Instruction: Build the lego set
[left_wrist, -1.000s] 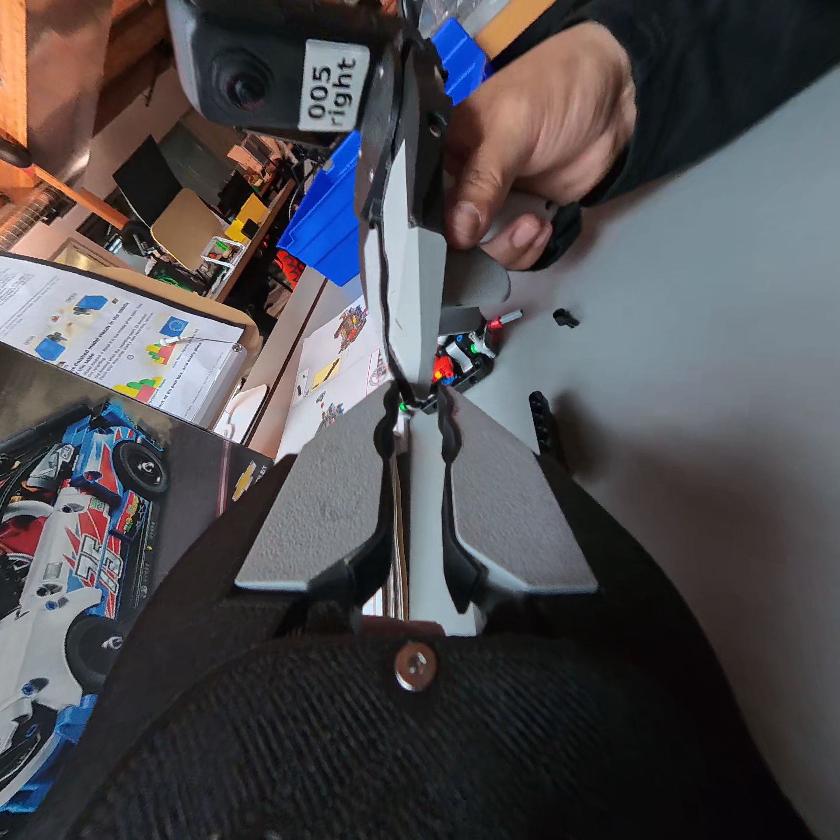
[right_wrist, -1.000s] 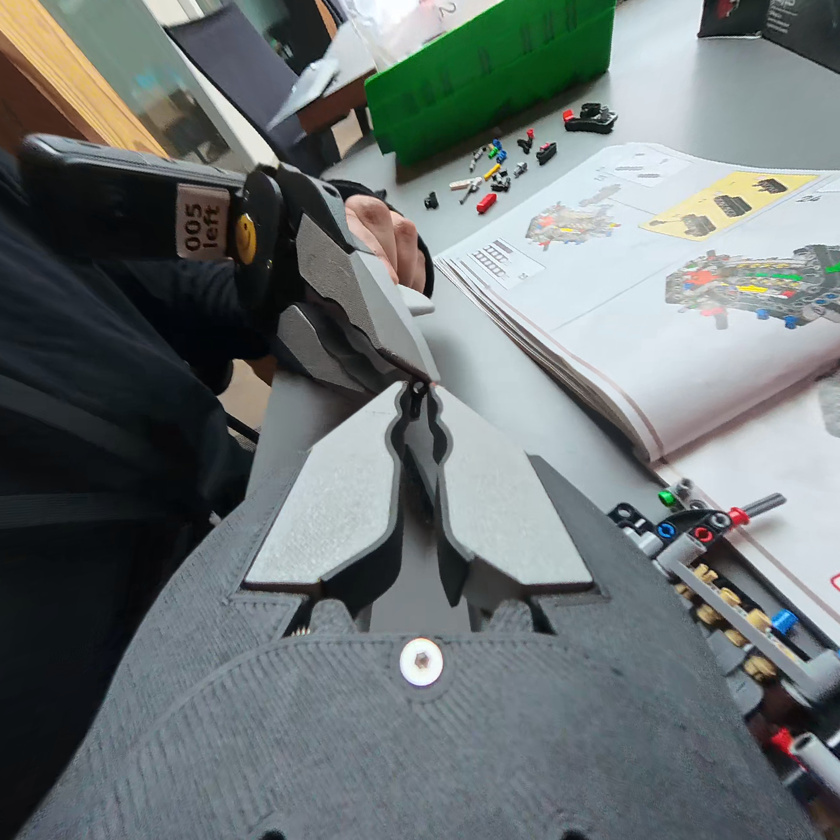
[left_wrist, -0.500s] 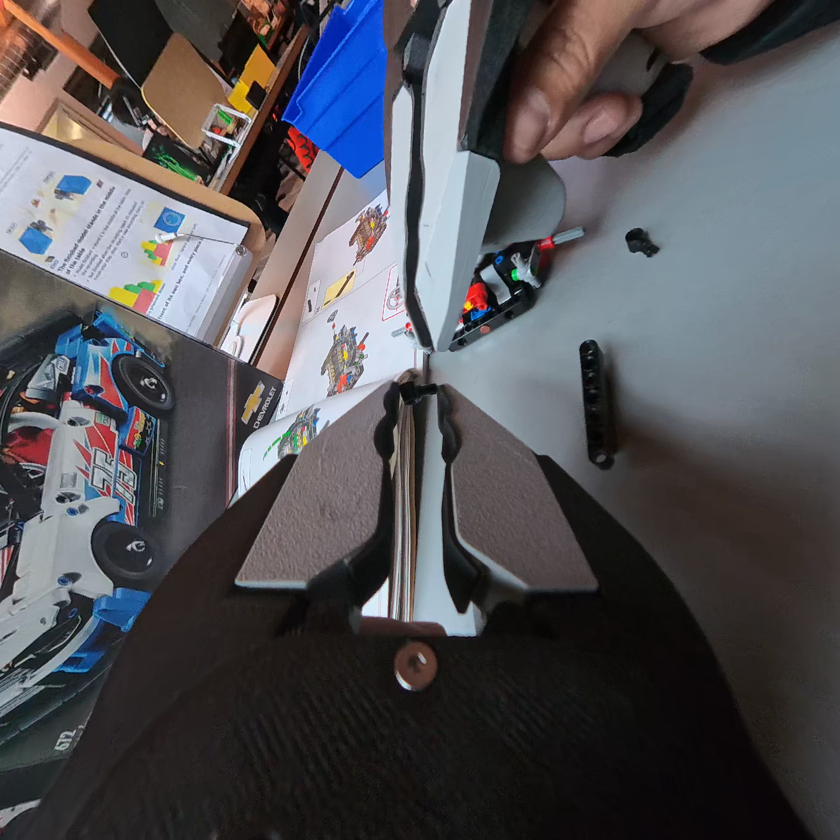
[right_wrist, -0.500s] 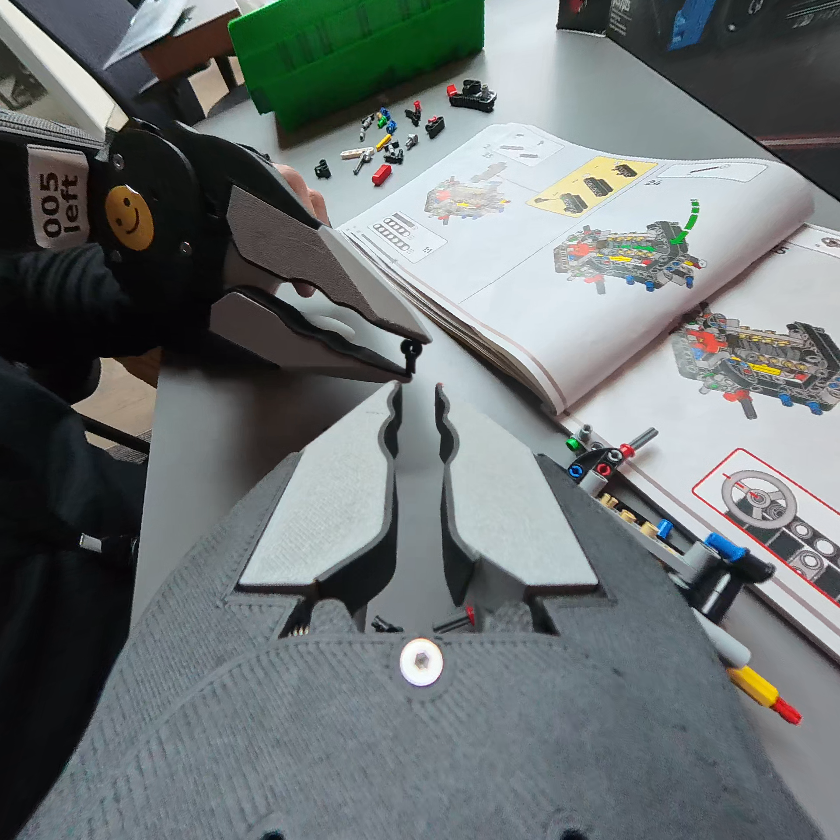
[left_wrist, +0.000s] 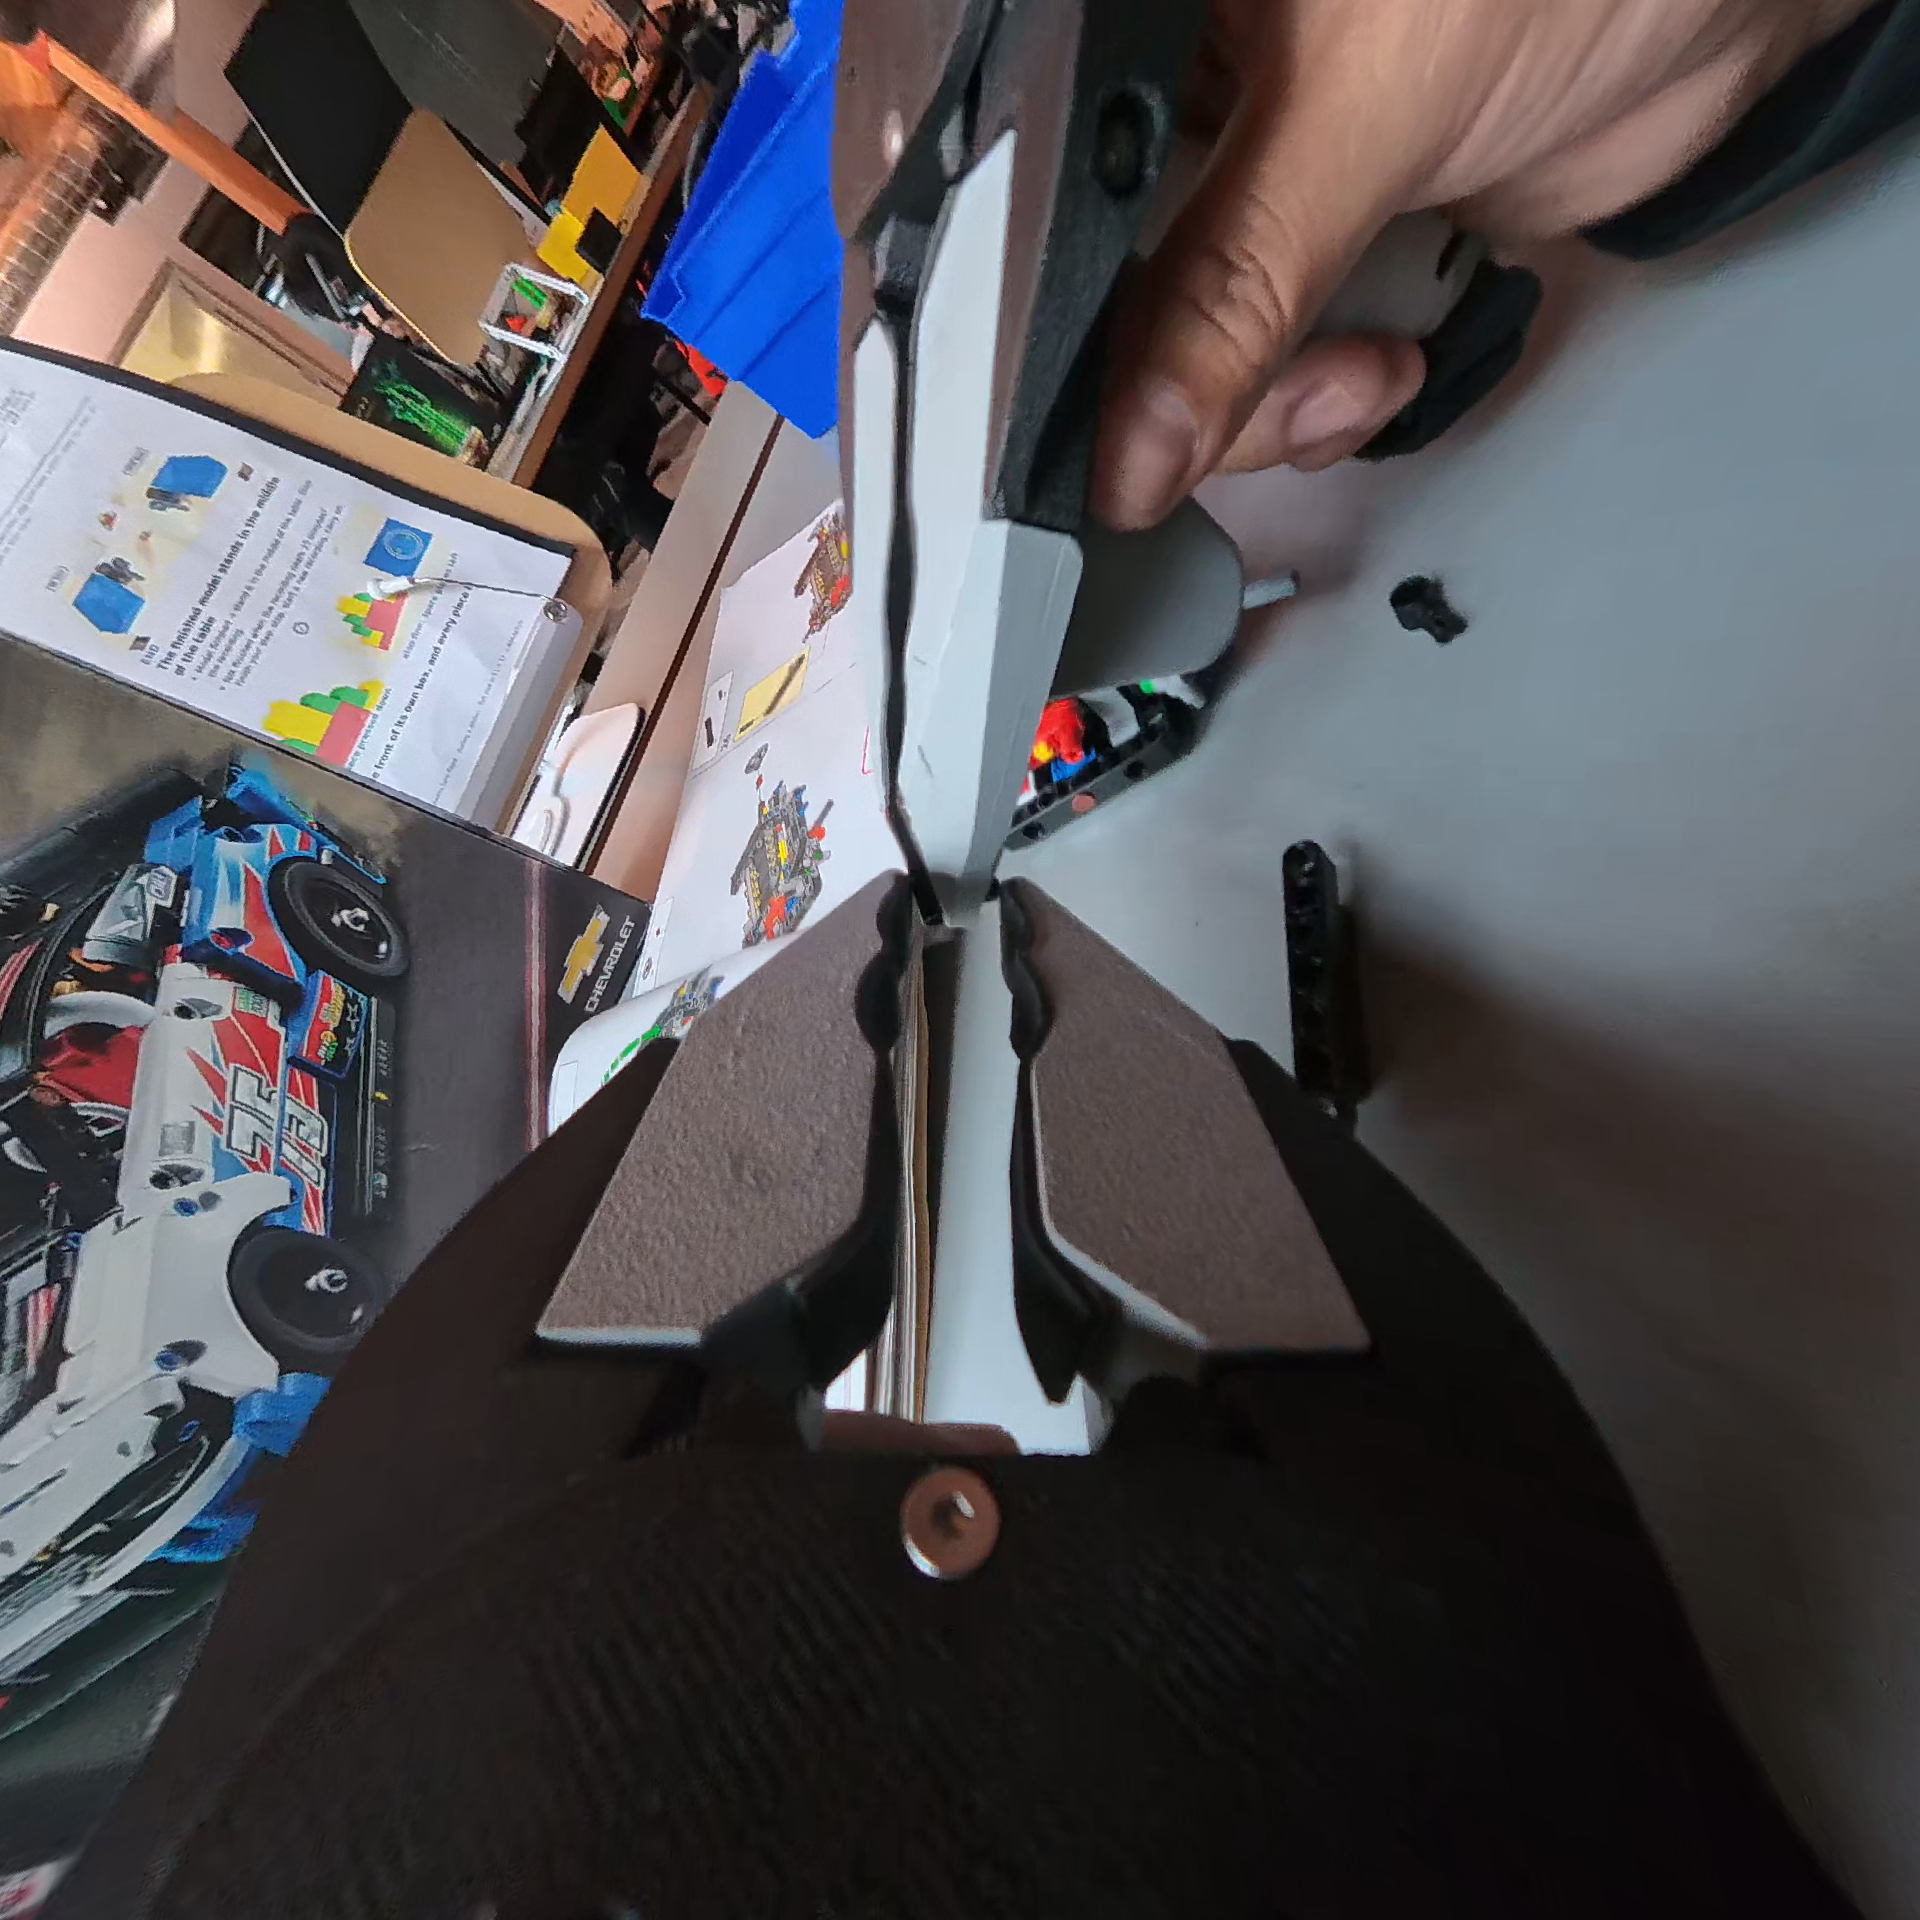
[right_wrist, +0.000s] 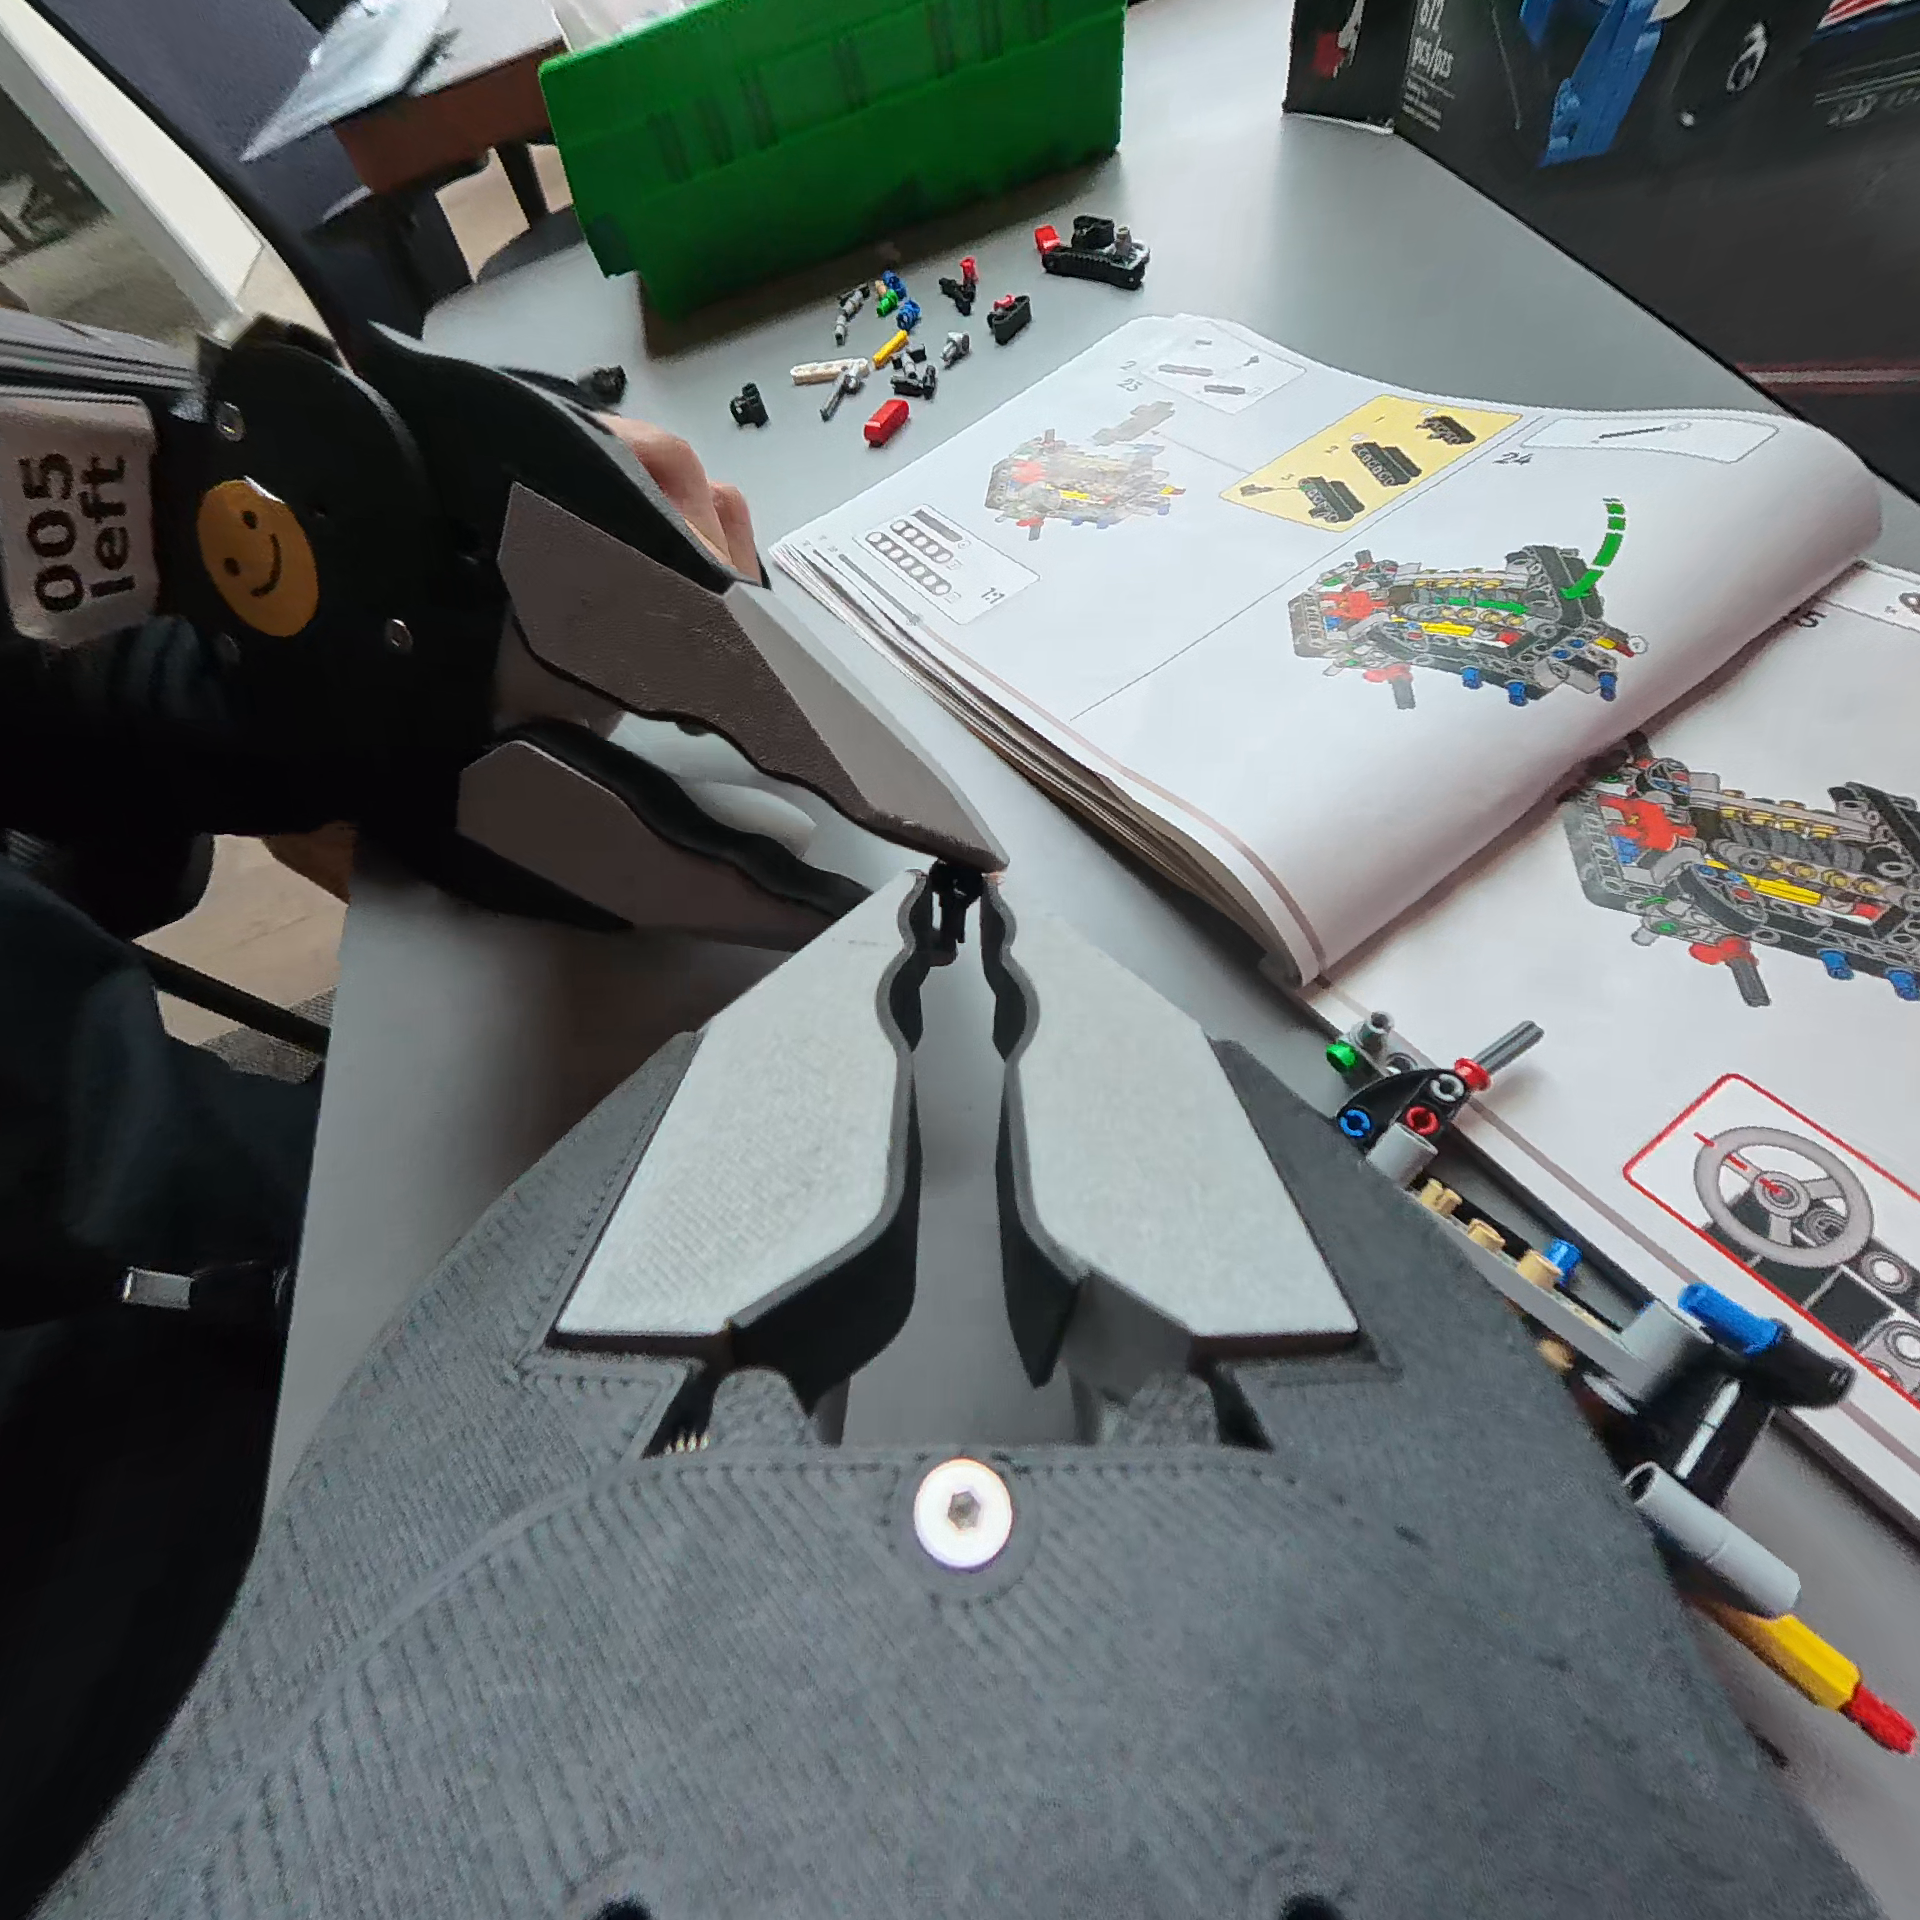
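Observation:
My left gripper (left_wrist: 951, 914) and right gripper (right_wrist: 954, 906) meet tip to tip above the grey table. A small black pin (right_wrist: 952, 914) sits between the right fingertips, which have narrowed onto it. The left gripper's upper finger (right_wrist: 831, 748) lies over the same pin; its lower finger is partly hidden. In the left wrist view the right gripper (left_wrist: 935, 888) comes down from above and a black bit of the pin (left_wrist: 928, 916) shows at the left tips. The part-built model (right_wrist: 1558, 1278) lies at the lower right beside the open instruction booklet (right_wrist: 1351, 582).
A black beam (left_wrist: 1314, 977) and a small black piece (left_wrist: 1429, 608) lie on the table. Several loose parts (right_wrist: 904, 343) sit in front of a green bin (right_wrist: 831, 125). The set's box (left_wrist: 208, 1039) stands at the left, a blue bin (left_wrist: 769, 229) behind it. Left and right tips are no more than a few centimetres apart.
The right gripper moved back to the left gripper's tips and its fingers narrowed onto the black pin, which half a second ago only the left gripper held.

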